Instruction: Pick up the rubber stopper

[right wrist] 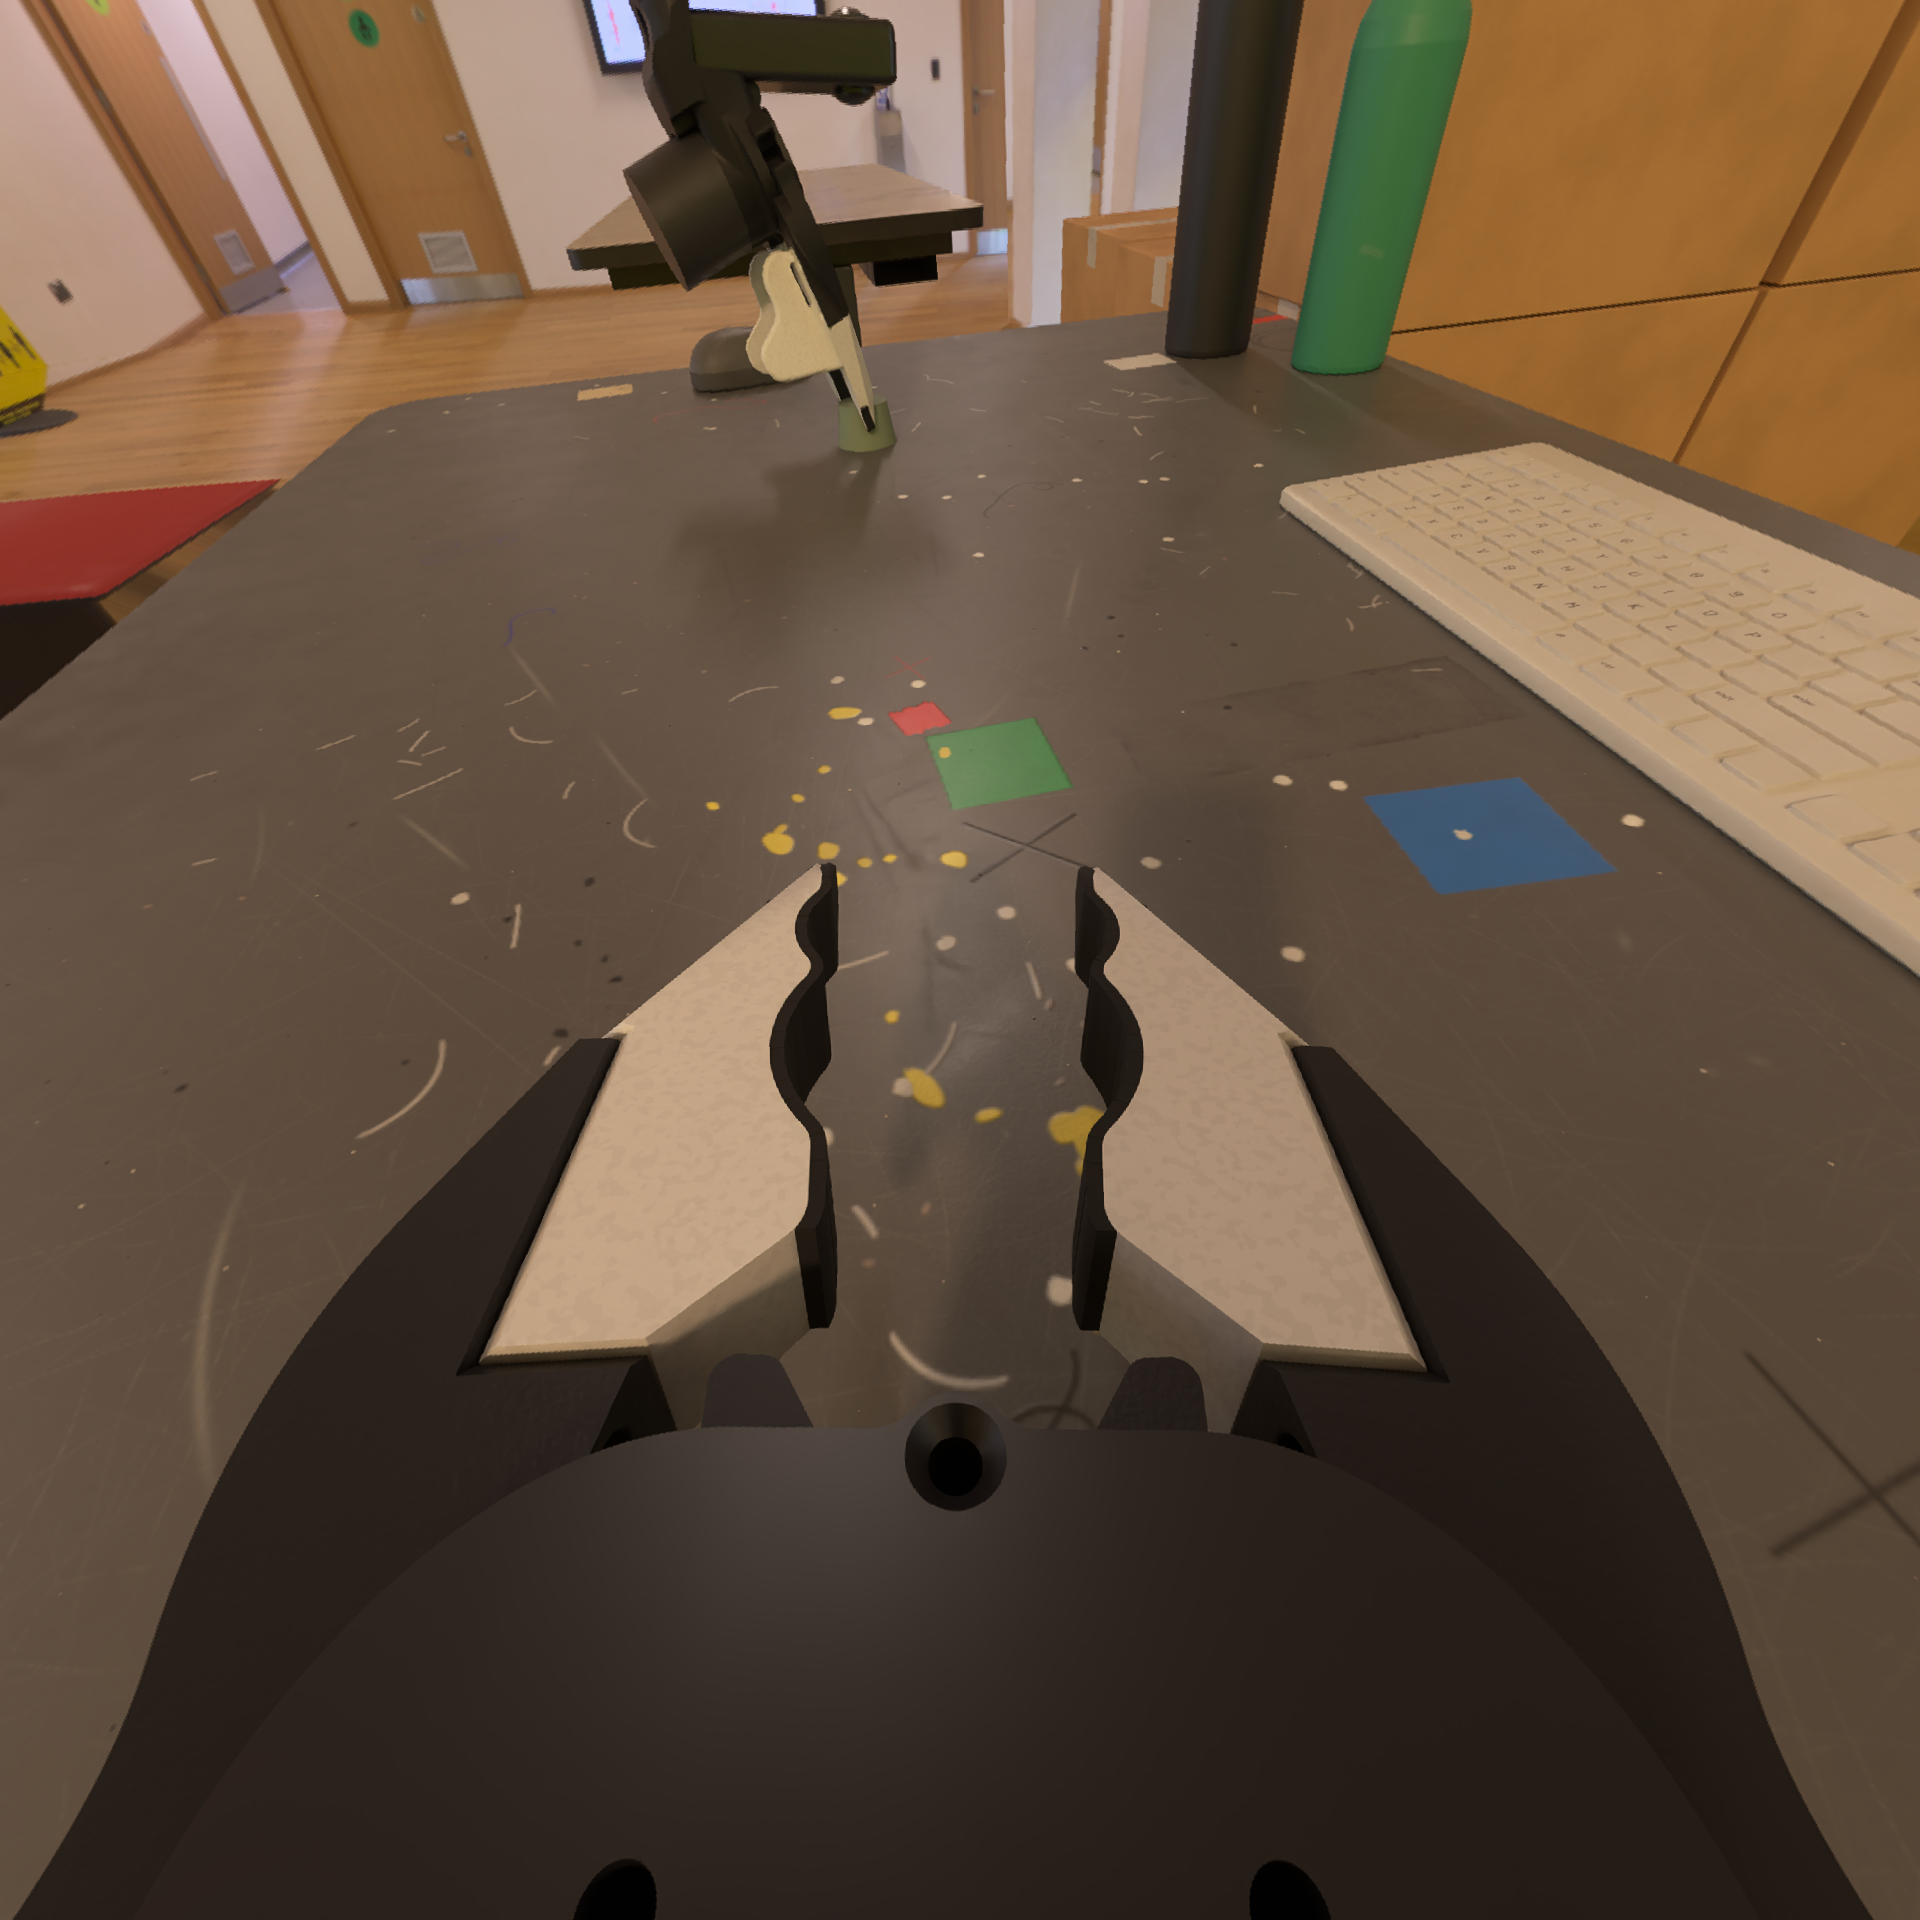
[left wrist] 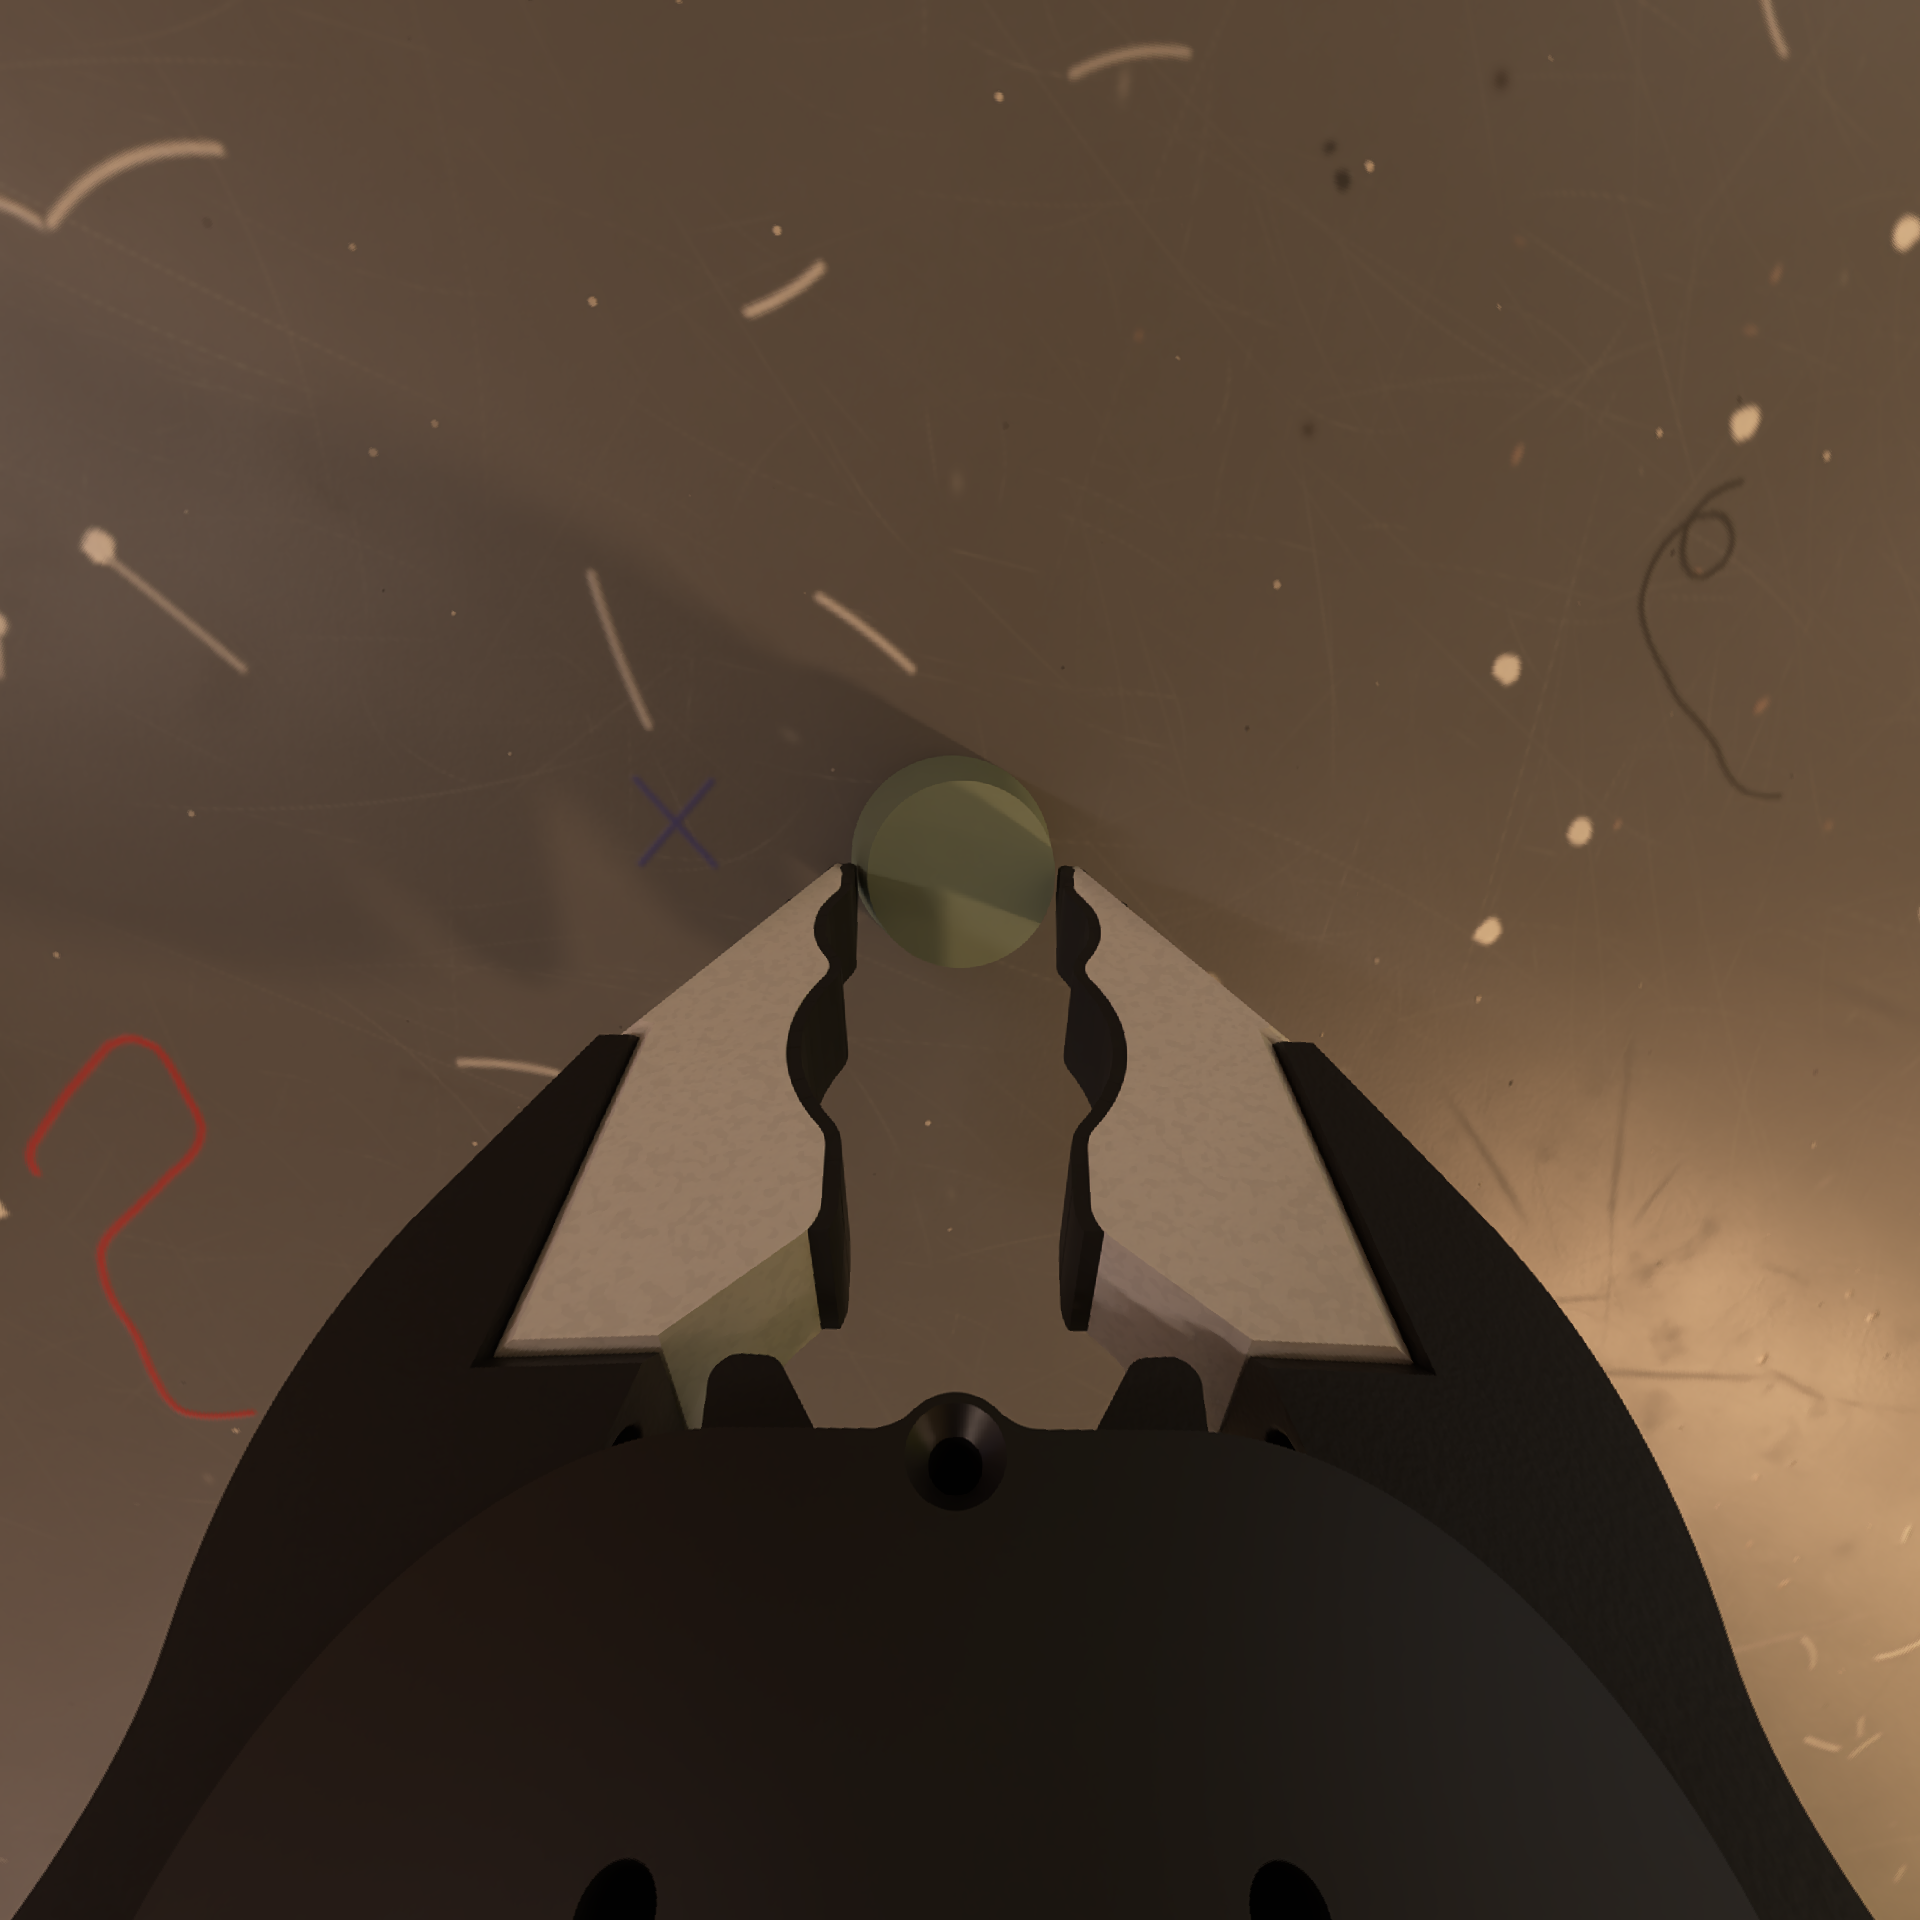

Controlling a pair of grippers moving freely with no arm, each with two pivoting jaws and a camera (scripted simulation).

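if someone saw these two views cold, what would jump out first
Most likely the left gripper at the far end of the dark table, pointing steeply down with its fingertips on either side of the small olive-green rubber stopper, which stands on the tabletop. Next, the tall green bottle at the far right edge and the white keyboard along the right side. The right gripper hangs open and empty over yellow paint specks.

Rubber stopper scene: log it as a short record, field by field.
target: rubber stopper, olive green, standing on the table
left gripper: over the stopper, fingertips on either side of it
grip: contact cannot be told
right gripper: open, holding nothing, low over the table
nearby: white keyboard, green bottle, dark cylinder
task state: stopper not yet lifted
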